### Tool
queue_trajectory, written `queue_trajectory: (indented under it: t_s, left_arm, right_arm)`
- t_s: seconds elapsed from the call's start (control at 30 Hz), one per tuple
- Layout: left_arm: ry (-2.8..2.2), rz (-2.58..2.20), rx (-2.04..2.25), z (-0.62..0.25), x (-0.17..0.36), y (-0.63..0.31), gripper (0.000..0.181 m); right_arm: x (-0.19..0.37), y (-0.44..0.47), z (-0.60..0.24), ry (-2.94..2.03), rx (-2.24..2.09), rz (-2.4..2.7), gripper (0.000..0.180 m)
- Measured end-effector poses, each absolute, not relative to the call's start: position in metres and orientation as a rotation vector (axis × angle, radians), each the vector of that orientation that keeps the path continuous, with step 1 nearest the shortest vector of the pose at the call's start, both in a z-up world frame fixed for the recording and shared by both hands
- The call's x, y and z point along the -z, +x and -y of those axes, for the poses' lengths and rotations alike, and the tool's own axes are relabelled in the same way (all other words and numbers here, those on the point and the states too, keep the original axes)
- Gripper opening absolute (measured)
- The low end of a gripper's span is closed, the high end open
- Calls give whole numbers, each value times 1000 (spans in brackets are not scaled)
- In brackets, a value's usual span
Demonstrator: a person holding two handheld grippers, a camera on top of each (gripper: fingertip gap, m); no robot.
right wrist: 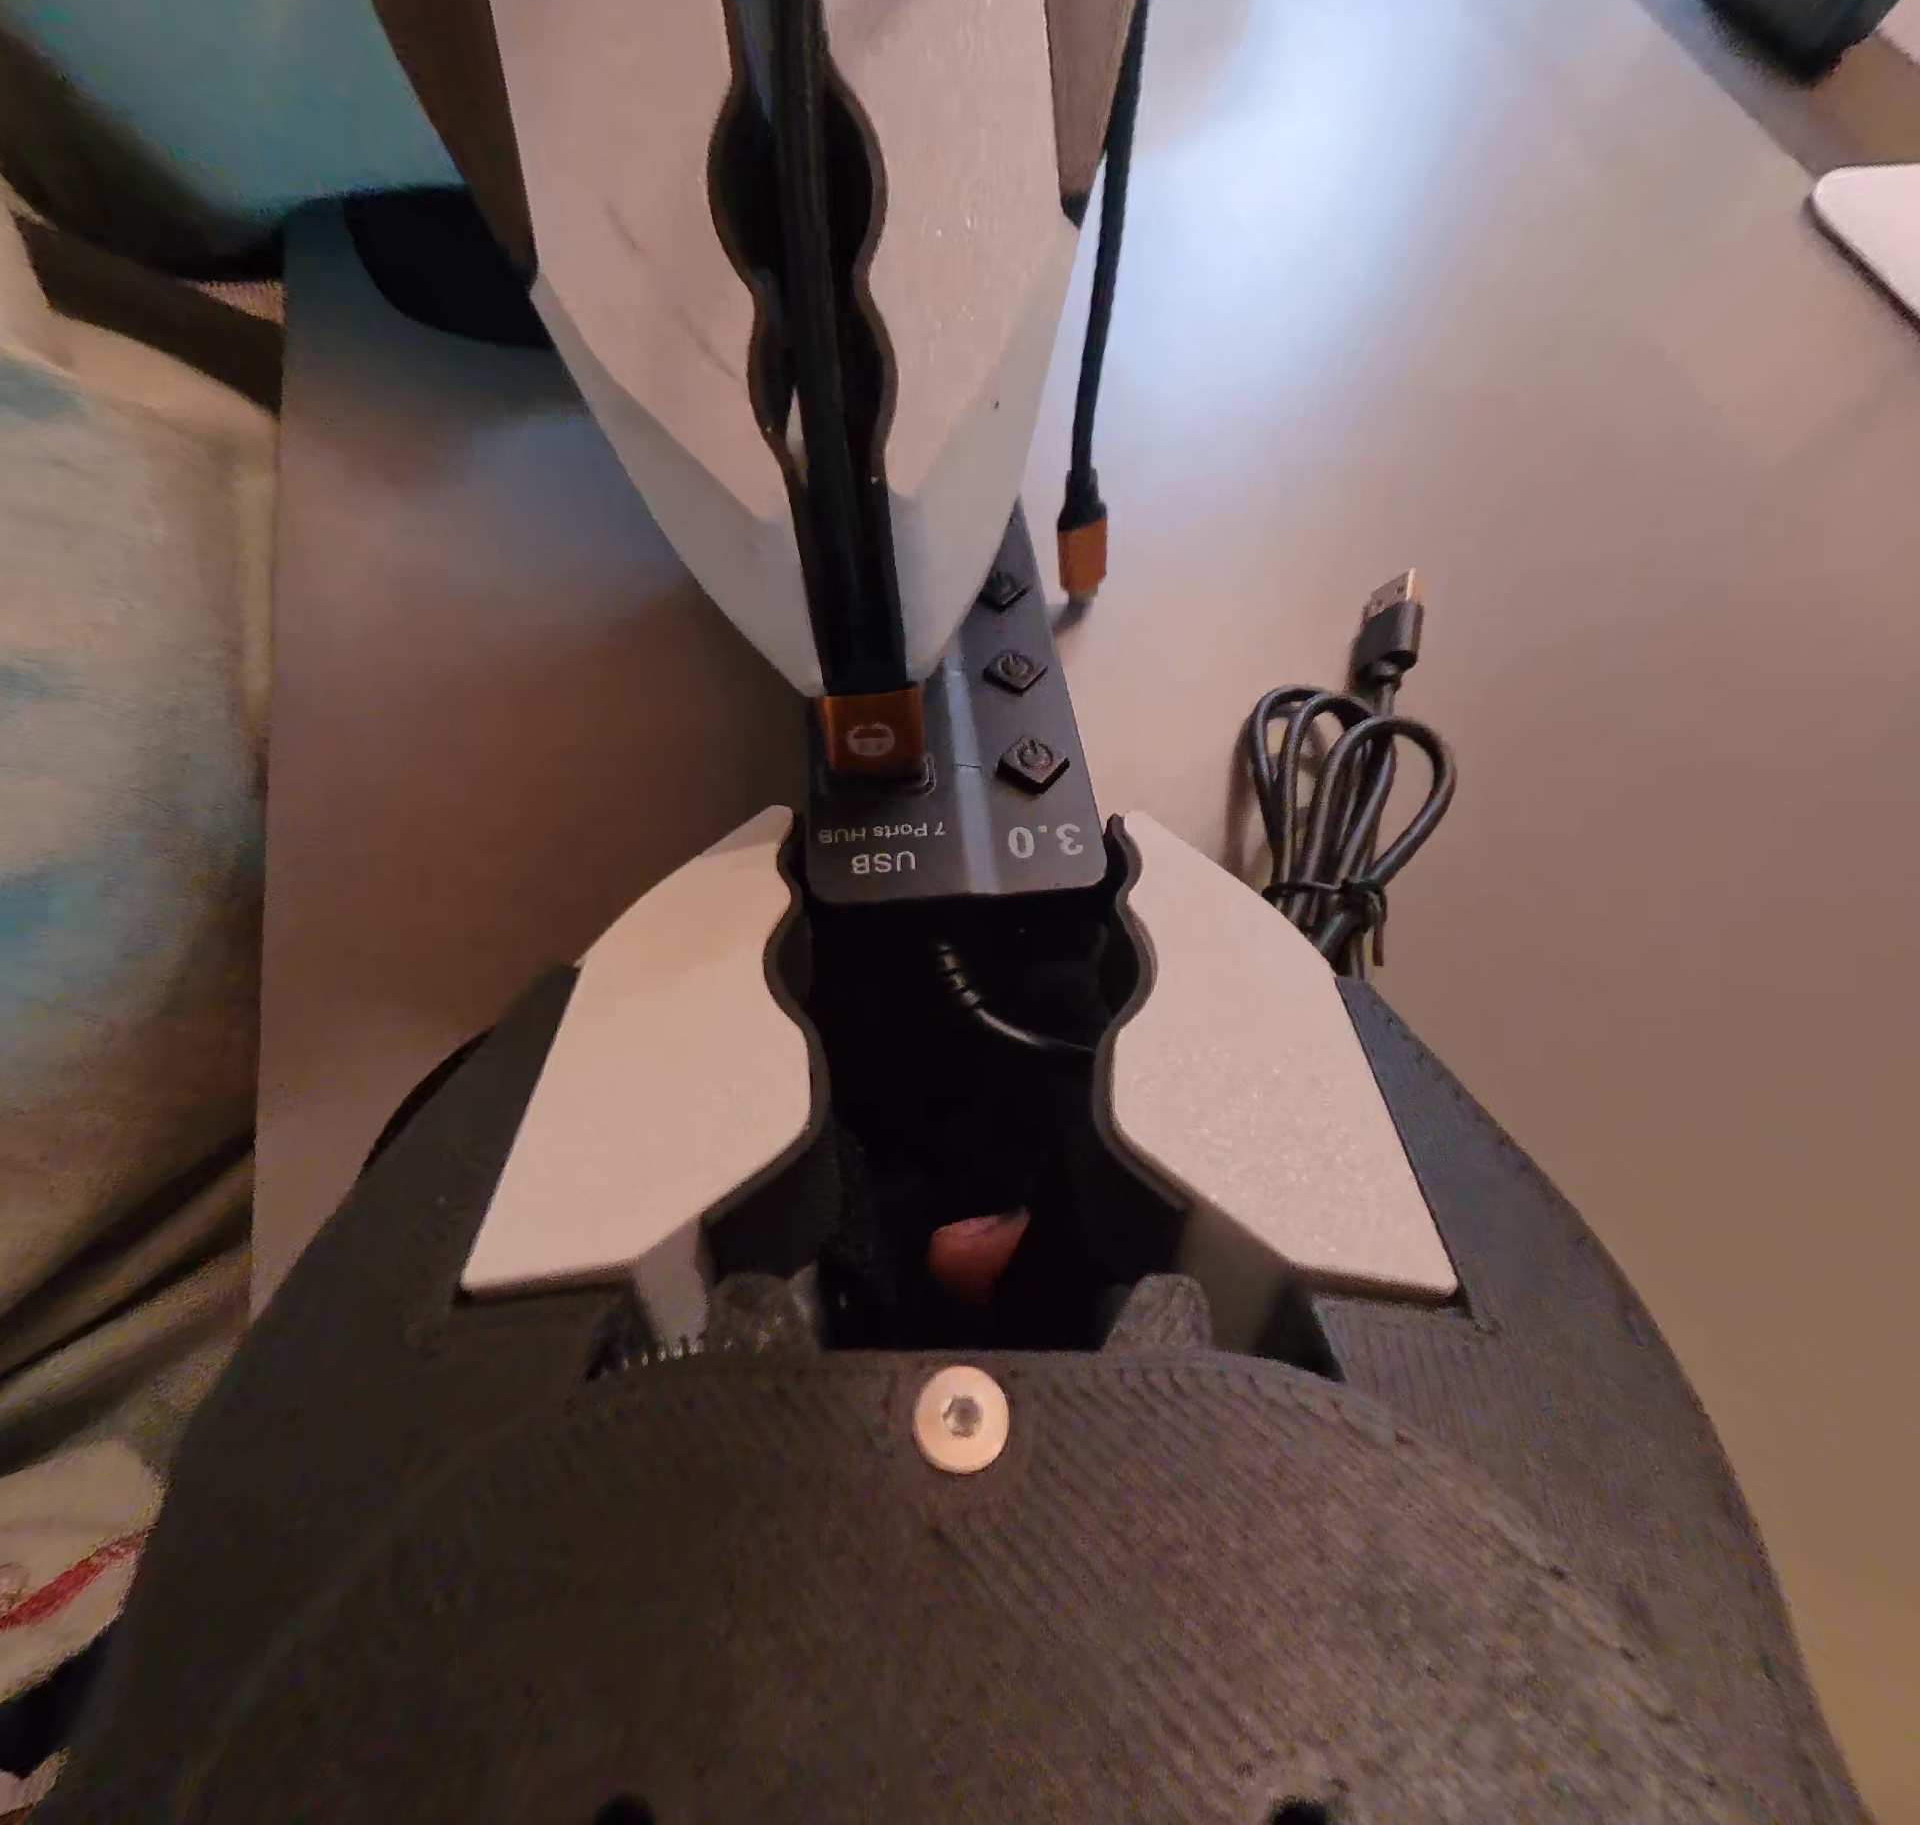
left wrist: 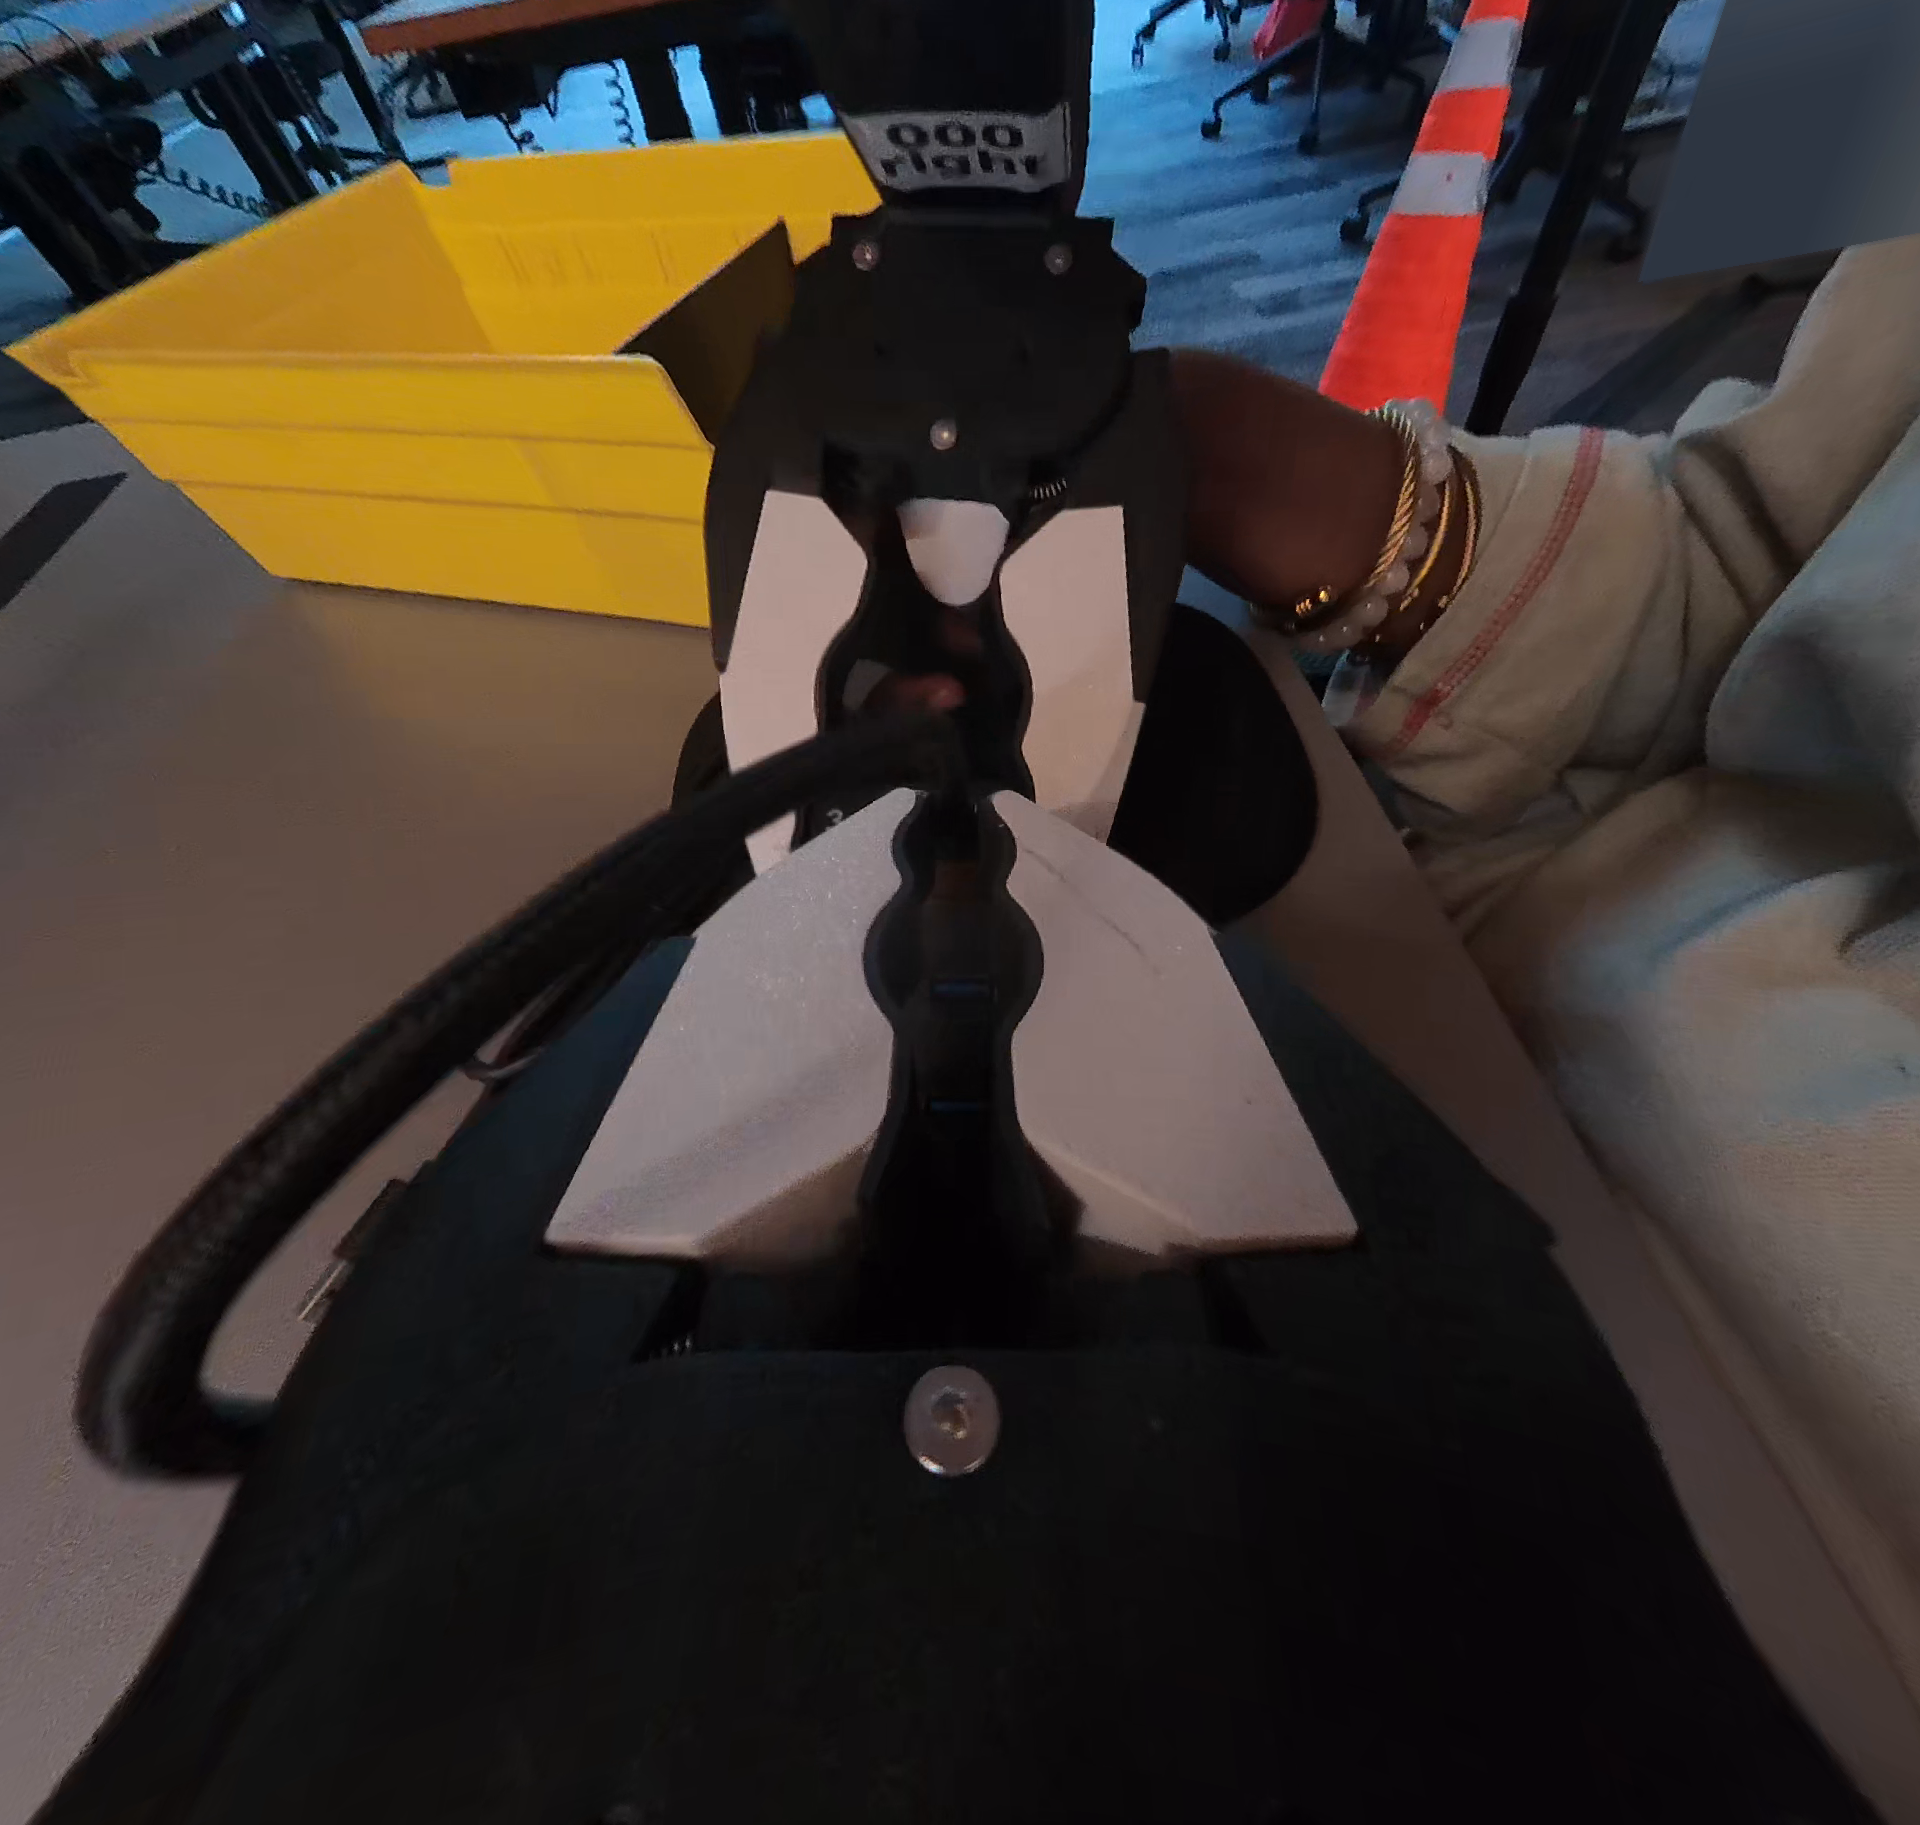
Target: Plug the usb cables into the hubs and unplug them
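A grey USB hub [right wrist: 961,736] with power buttons lies on the tan table. My right gripper [right wrist: 951,835] has its jaws shut on the hub's near end. My left gripper [right wrist: 862,653] reaches in from the far side, shut on a black braided cable [right wrist: 821,321] just behind its orange plug [right wrist: 871,736], which sits in the hub's end port. In the left wrist view my left gripper [left wrist: 956,809] is closed on the cable [left wrist: 312,1100], which loops off to the left. The hub's blue ports [left wrist: 966,991] show in the gap. The right gripper's white fingers [left wrist: 1070,653] face me.
A second orange-tipped cable [right wrist: 1083,549] and a bundled black USB cable [right wrist: 1340,799] lie right of the hub. A yellow bin [left wrist: 416,404] stands at the table's far left. A person's sleeve [left wrist: 1662,736] lies along the table edge. An orange cone [left wrist: 1444,165] stands beyond.
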State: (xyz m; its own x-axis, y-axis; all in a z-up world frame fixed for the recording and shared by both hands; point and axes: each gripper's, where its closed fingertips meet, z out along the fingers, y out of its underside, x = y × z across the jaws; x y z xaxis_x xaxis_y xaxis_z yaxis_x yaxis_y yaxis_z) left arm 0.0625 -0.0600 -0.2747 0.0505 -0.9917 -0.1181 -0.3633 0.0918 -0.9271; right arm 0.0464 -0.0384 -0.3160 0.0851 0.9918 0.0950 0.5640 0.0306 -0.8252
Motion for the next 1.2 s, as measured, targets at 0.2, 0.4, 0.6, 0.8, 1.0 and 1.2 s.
queue_trajectory:
  t_s: [0.2, 0.4, 0.6, 0.8, 1.0, 1.2]
  left_arm:
    - [-1446, -1493, 862, 61, 278, 62, 9]
    - [-1555, -1248, 922, 64, 253, 41, 51]
    - [-1723, -1387, 931, 116, 269, -22, 51]
    - [-1737, -1288, 423, 111, 224, -123, 52]
    - [-1781, -816, 1, 96, 175, -249, 52]
    - [-1941, -516, -208, 87, 196, -336, 45]
  right_arm:
    - [319, 44, 37, -1633, -705, 1587, 54]
    - [281, 61, 35, -1529, -755, 1419, 54]
    - [290, 89, 33, -1592, -778, 1385, 54]
    - [306, 95, 36, -1697, -757, 1443, 68]
    - [237, 103, 36, -1367, -753, 1213, 89]
    - [206, 110, 47, -1224, -695, 1171, 87]
